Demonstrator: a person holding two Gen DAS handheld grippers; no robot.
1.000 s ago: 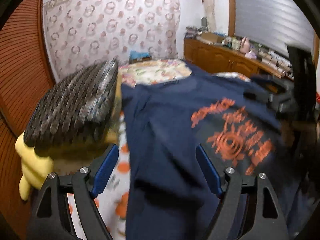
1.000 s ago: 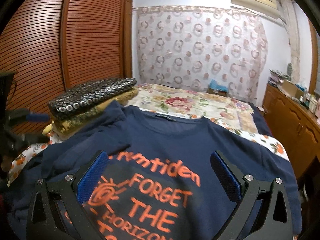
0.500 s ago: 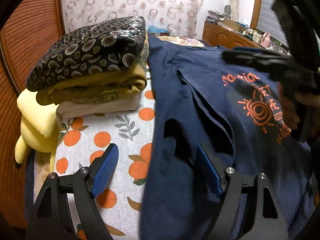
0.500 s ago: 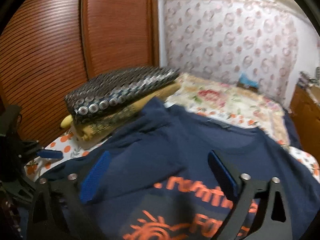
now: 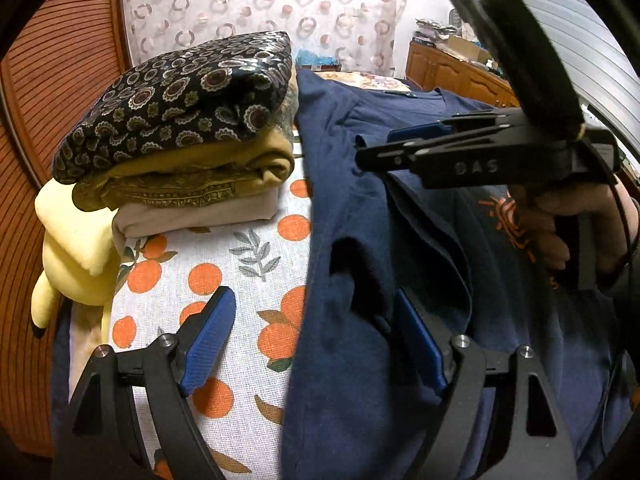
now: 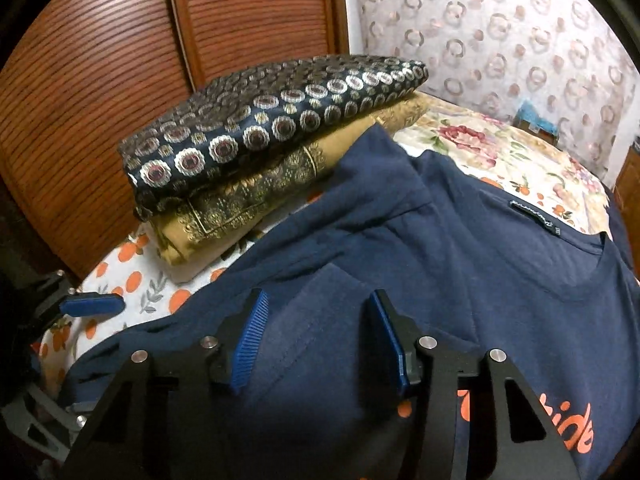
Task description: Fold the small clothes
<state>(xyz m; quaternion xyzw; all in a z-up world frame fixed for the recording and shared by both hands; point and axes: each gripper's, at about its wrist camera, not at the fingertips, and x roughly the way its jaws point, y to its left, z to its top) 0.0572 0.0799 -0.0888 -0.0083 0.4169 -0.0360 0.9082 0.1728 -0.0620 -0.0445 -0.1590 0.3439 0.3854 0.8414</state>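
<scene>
The right gripper (image 6: 316, 340), jaws just closing, is seen half-parted over the navy cotton T-shirt (image 6: 400, 248), nothing pinched. The left gripper (image 5: 316, 340) is spread wide across its hem. Only the left view shows the gripping hand (image 5: 576, 224).

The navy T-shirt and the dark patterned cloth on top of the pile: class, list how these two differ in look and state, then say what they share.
1. The navy T-shirt is plain blue with orange print; the dark patterned cloth is covered in round medallions.
2. The T-shirt lies spread out and rumpled; the patterned cloth is folded flat.
3. The T-shirt rests on the orange-print sheet; the patterned cloth tops a pile of folded clothes.

Both are dark fabric items on the bed.
</scene>
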